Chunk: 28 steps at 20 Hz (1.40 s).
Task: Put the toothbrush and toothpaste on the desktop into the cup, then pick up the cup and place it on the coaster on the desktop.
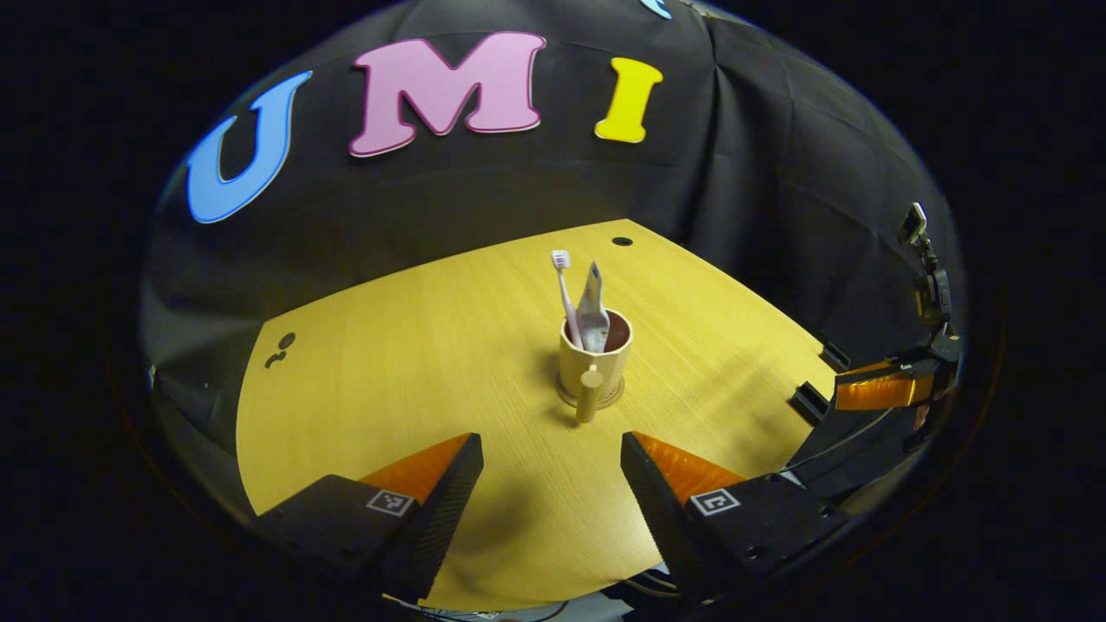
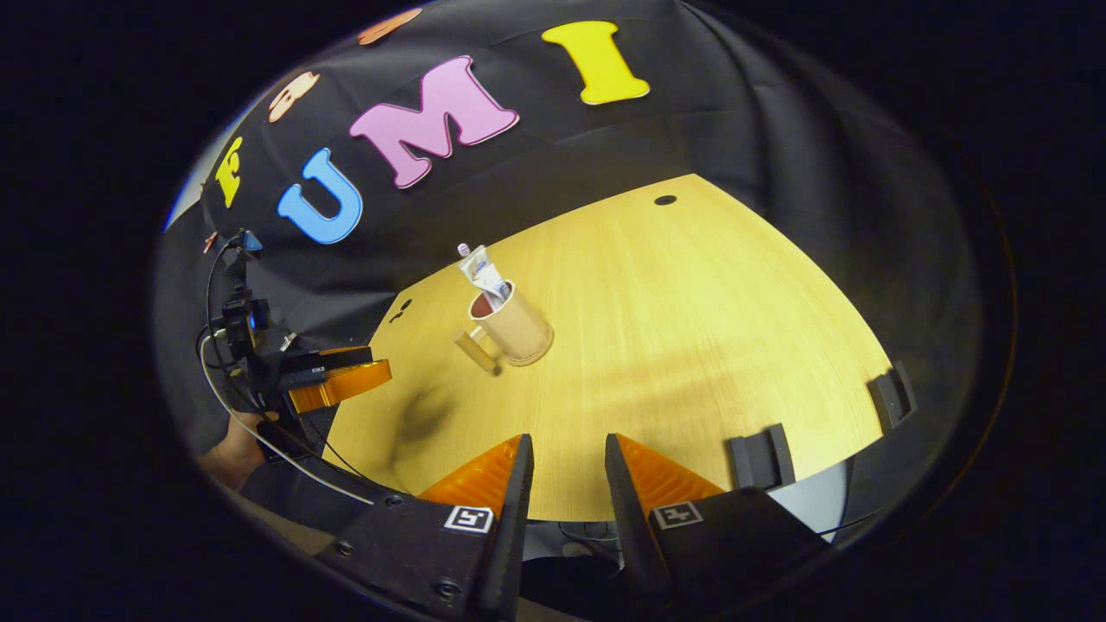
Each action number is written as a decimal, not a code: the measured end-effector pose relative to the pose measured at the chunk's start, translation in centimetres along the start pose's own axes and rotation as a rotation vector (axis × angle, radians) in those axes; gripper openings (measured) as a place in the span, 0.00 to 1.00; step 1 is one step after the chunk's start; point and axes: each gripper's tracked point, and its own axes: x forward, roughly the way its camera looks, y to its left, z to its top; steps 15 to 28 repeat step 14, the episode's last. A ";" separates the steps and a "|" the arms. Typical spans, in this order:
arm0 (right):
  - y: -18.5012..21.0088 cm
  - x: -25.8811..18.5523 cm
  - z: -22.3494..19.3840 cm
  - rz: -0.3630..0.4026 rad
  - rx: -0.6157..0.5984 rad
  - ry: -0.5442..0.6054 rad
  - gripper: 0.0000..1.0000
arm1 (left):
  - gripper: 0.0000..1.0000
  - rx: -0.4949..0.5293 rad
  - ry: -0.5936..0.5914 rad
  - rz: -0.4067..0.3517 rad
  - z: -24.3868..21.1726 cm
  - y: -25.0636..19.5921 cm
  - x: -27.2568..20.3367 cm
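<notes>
Cup point(image 1: 594, 350), upright on coaster point(image 1: 591, 399), handle toward me, dead ahead of my left gripper point(image 1: 551, 471); jaws spread, empty.

The left gripper view looked from above the near edge of the tabletop point(image 1: 415, 345), forward and downward between its own tongs point(image 1: 549, 484), toward the black cloth wall. The cup point(image 1: 594, 358) sat close ahead, near the centre. The right tongs point(image 1: 877, 386) showed at its far right edge.

The right gripper view looked from farther right along the same near edge, tilted, facing the same wall past its own tongs point(image 2: 566, 475). The cup point(image 2: 514, 326) lay farther off, left of centre, and the left tongs point(image 2: 339, 384) showed at its left. Both views shared the tabletop point(image 2: 691, 320), cup and wall.
</notes>
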 end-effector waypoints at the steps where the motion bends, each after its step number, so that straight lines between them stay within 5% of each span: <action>1: 0.6 0.5 0.1 0.016 -0.017 0.011 0.52 | 1.00 -0.019 -0.005 0.014 -0.4 0.5 -0.8; 11: 5.9 3.7 1.4 0.140 -0.133 0.067 0.52 | 0.99 -0.192 0.009 0.123 -5.3 4.1 -6.5; 28: 6.9 4.0 1.8 0.157 -0.150 0.071 0.52 | 0.99 -0.206 0.014 0.140 -6.0 4.5 -7.0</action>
